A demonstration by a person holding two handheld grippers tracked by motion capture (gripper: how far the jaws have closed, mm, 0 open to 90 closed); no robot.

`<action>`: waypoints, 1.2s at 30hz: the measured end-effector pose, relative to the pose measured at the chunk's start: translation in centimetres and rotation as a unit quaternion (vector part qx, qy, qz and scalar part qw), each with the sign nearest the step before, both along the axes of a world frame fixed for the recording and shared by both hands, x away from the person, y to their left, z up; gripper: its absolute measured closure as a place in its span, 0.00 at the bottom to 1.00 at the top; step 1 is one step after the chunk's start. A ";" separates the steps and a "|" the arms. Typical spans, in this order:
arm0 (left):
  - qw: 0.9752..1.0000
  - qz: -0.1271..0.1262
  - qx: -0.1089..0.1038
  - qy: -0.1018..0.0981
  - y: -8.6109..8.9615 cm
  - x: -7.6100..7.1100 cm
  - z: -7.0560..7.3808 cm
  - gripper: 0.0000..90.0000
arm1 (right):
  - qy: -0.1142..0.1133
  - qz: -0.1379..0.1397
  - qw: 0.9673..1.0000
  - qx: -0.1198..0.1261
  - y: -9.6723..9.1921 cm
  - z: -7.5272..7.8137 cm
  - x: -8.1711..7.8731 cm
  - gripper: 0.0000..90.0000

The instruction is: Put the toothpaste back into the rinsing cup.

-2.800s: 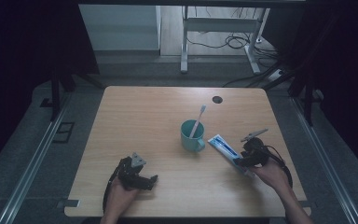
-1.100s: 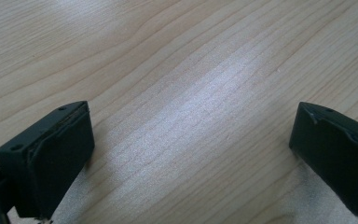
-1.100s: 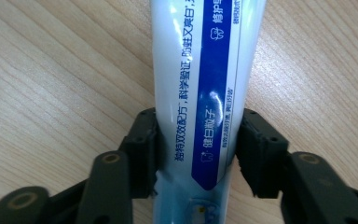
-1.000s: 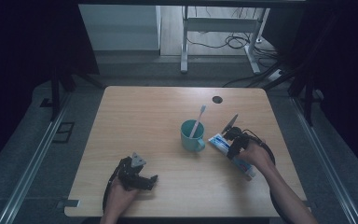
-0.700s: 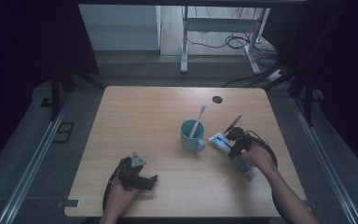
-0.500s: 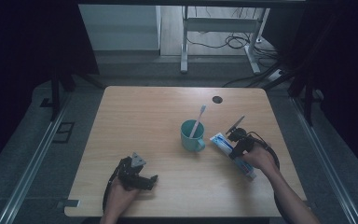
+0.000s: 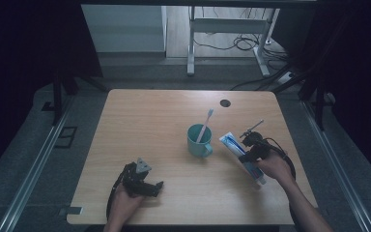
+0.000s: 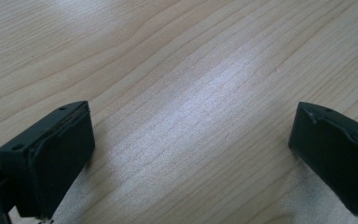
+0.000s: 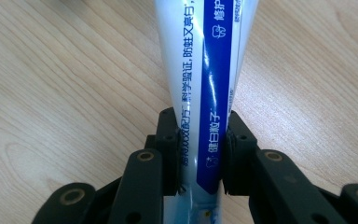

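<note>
A white and blue toothpaste tube [image 7: 239, 152] lies at the table's right, just right of a teal mug [image 7: 198, 141] that holds a white toothbrush [image 7: 204, 125]. My right gripper [image 7: 249, 153] is shut on the toothpaste tube [image 9: 204, 84], both jaws pressing its sides in the right gripper view; the tube runs away from the jaws over the wood. My left gripper [image 7: 147, 186] rests near the table's front left edge, open, with bare wood between its fingers [image 8: 60, 154].
The wooden table [image 7: 149, 121] has a round cable hole [image 7: 225, 103] at its back right. Beyond the table stand a metal desk frame [image 7: 222, 29] and cables on the floor. Black cables trail from both grippers.
My right gripper moved left and forward along the tube toward the mug and shut on it. The left gripper stayed still.
</note>
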State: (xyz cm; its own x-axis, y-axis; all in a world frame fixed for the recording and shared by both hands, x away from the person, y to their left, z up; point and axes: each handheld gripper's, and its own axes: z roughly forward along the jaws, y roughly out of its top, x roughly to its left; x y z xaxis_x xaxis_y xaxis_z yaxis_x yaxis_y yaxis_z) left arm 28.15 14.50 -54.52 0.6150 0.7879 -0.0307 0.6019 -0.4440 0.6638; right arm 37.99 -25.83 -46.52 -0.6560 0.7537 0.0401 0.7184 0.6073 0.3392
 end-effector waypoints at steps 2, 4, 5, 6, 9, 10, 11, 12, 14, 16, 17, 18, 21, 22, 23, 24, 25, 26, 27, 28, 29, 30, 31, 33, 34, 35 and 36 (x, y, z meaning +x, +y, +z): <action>1.000 0.000 0.001 -0.001 0.0 0.0 0.0 0.00 | -0.002 -0.001 1.000 0.004 0.0 0.1 -0.1 0.80; 1.000 0.000 0.000 0.000 0.0 0.0 0.0 0.00 | -0.009 -0.001 1.000 0.009 -0.1 0.3 -0.3 0.81; 1.000 -0.001 0.001 -0.001 0.0 0.0 0.0 0.00 | -0.012 -0.001 1.000 0.012 -0.2 0.4 -0.4 0.81; 1.000 -0.001 0.001 -0.001 0.0 0.0 0.0 0.00 | -0.016 -0.001 1.000 0.018 -0.2 0.5 -0.5 0.81; 1.000 -0.001 0.001 -0.001 0.0 0.0 0.0 0.00 | -0.029 0.001 0.999 0.029 -0.3 0.9 -0.9 0.81; 1.000 -0.001 0.002 -0.001 0.0 0.0 0.0 0.00 | -0.029 0.001 0.999 0.029 -0.3 0.9 -0.9 0.81; 1.000 -0.001 0.001 -0.001 0.0 0.0 0.0 0.00 | -0.032 0.001 0.999 0.031 -0.3 1.0 -0.9 0.81; 1.000 -0.001 0.002 -0.001 0.0 0.0 0.0 0.00 | -0.039 0.001 0.998 0.042 -0.4 1.2 -1.1 0.81; 1.000 -0.001 0.002 -0.001 0.0 0.0 0.0 0.00 | -0.043 0.001 0.998 0.045 -0.4 1.3 -1.2 0.81; 1.000 -0.001 0.001 -0.001 0.0 0.0 0.0 0.00 | -0.050 0.002 0.997 0.053 -0.5 1.5 -1.4 0.81; 1.000 -0.001 0.001 -0.001 0.0 0.0 0.0 0.00 | -0.054 0.001 0.997 0.056 -0.5 1.5 -1.5 0.81; 1.000 -0.001 0.001 -0.001 0.0 0.0 0.0 0.00 | -0.058 0.002 0.996 0.061 -0.5 1.6 -1.6 0.81; 1.000 -0.001 0.002 -0.001 0.0 0.0 0.0 0.00 | -0.070 0.003 0.995 0.071 -0.5 1.9 -1.8 0.81; 1.000 -0.001 0.002 -0.001 0.0 0.0 0.0 0.00 | -0.077 0.003 0.994 0.078 -0.4 2.0 -2.0 0.80; 1.000 -0.001 0.001 -0.001 0.0 0.0 0.0 0.00 | -0.081 0.005 0.993 0.082 -0.4 2.1 -2.1 0.81; 1.000 -0.001 0.001 -0.001 0.0 0.0 0.0 0.00 | -0.081 0.005 0.993 0.082 -0.4 2.1 -2.1 0.81; 1.000 0.000 0.001 -0.001 0.0 0.0 0.0 0.00 | -0.082 0.005 0.993 0.085 -0.4 2.2 -2.1 0.80; 1.000 0.000 0.001 0.000 0.0 0.0 0.0 0.00 | -0.085 0.006 0.993 0.088 -0.3 2.3 -2.1 0.80; 1.000 0.000 0.001 0.000 0.0 0.0 0.0 0.00 | -0.089 0.006 0.992 0.091 -0.3 2.3 -2.2 0.80; 1.000 0.001 0.000 0.000 0.0 0.0 0.0 0.00 | -0.093 0.005 0.991 0.093 -0.3 2.4 -2.3 0.81; 1.000 0.000 0.001 0.000 0.0 0.0 0.0 0.00 | -0.097 0.004 0.991 0.097 -0.4 2.5 -2.3 0.81; 1.000 0.001 0.000 0.000 0.0 0.0 0.0 0.00 | -0.099 0.004 0.990 0.100 -0.4 2.5 -2.4 0.81; 1.000 0.000 0.000 0.000 0.0 0.0 0.0 0.00 | -0.103 0.005 0.989 0.105 -0.3 2.6 -2.4 0.81; 1.000 0.000 0.001 0.000 0.0 0.0 0.0 0.00 | -0.115 0.006 0.987 0.116 -0.3 3.0 -2.6 0.81; 1.000 0.000 0.001 0.000 0.0 0.0 0.0 0.00 | -0.115 0.006 0.987 0.116 -0.3 3.0 -2.6 0.81; 1.000 0.000 0.000 0.000 0.0 0.0 0.0 0.00 | -0.116 0.007 0.986 0.119 -0.2 3.1 -2.7 0.81; 1.000 0.000 0.001 -0.001 0.0 0.0 0.0 0.00 | -0.120 0.008 0.985 0.124 -0.2 3.3 -2.7 0.81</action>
State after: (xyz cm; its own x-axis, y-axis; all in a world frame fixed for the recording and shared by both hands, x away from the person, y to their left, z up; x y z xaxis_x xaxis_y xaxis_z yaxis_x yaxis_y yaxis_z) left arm 28.16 14.51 -54.52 0.6148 0.7881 -0.0286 0.6012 -0.4449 0.6638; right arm 35.25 -26.00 -43.23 -0.6808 0.7297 0.0638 0.5901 0.4948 0.6379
